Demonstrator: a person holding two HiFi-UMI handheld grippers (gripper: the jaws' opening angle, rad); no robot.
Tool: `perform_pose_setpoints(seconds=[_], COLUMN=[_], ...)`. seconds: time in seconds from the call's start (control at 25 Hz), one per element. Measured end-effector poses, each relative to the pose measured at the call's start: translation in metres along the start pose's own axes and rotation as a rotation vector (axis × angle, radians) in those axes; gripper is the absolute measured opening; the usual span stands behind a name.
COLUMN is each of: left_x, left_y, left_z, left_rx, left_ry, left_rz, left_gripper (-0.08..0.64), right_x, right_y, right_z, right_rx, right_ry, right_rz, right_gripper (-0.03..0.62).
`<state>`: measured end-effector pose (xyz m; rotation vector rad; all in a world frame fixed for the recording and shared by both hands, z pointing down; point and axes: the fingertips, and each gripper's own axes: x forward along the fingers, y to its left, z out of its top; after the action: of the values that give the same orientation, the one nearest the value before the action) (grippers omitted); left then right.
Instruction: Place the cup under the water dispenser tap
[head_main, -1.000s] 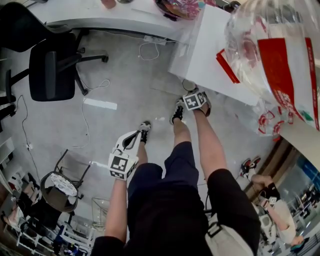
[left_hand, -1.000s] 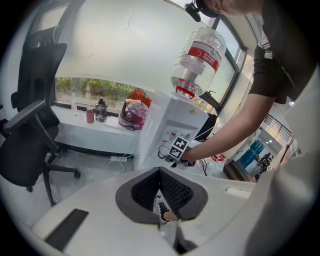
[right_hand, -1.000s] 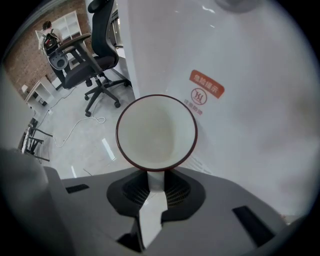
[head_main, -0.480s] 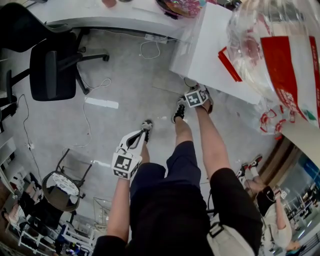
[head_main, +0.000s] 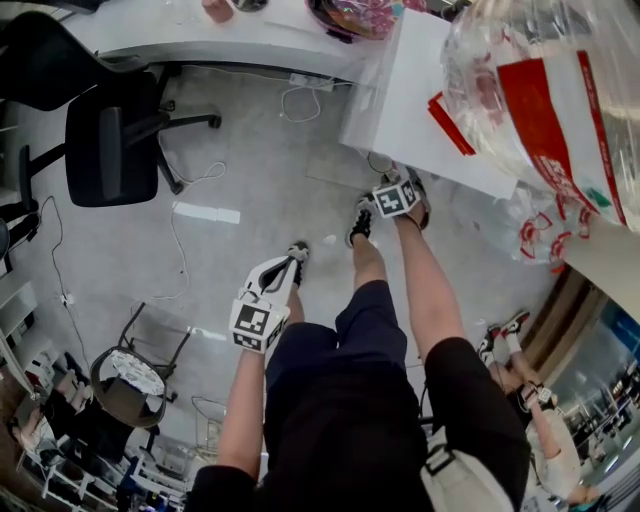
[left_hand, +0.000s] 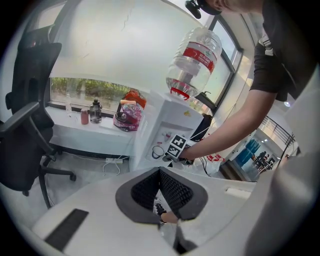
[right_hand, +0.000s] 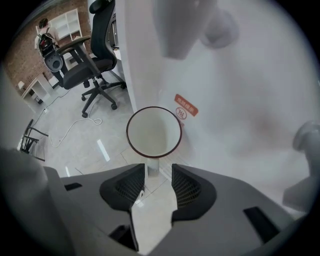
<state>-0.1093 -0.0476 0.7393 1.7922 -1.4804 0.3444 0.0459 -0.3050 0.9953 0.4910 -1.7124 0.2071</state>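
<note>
Cup (right_hand: 153, 131) below tap (right_hand: 177, 30); right gripper (right_hand: 159, 174) jaws opening, cup part between, untouched; left gripper (left_hand: 159, 172) clenched, empty.

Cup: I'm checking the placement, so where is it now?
In the right gripper view the cup stands at the water dispenser, just beyond the right gripper, whose jaws are opening with its side between them.

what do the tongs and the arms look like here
Both the left tongs and right tongs have pale grey-white plastic bodies with dark ribbed pads, and each carries a cube of black-and-white square markers. No cables show. Worn: a black short-sleeved top and black shorts. The right tongs' jaws are opening, the cup between them.
</note>
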Motion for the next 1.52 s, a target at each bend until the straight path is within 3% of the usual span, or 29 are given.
perform_pose_setpoints(seconds=[0.48,0.84,1.12,1.4,1.52], left_x=[-0.027,-0.038,-0.044,-0.056,-0.06], left_y=[-0.019,-0.039,-0.067,-0.078,-0.082], left_z=[0.037,0.071,0.095,0.104,0.108], left_rx=[0.097,0.212,0.299,0.346,0.37], left_ry=[-0.012,-0.018,-0.036,-0.038,-0.046], left_rz=[-0.067,-0.139,-0.198,-0.234,-0.246], left_gripper=[-0.003,-0.003,-0.003,-0.003,-0.003], right_x=[-0.091,-0.16,-0.224,-0.283,-0.305], right_y=[0.005,0.013,-0.01,0.012,0.032], right_z=[-0.034,-0.065,-0.068,-0.069,-0.069], right_rx=[0.129,0.13,0.223,0.227,0.262], right_ry=[-0.025,-0.043,-0.174,-0.3,-0.351], right_rz=[-0.022,-0.009,-0.024,-0.004,0.042], right_gripper=[0.16,0.124,-0.001,-0.005,-0.005])
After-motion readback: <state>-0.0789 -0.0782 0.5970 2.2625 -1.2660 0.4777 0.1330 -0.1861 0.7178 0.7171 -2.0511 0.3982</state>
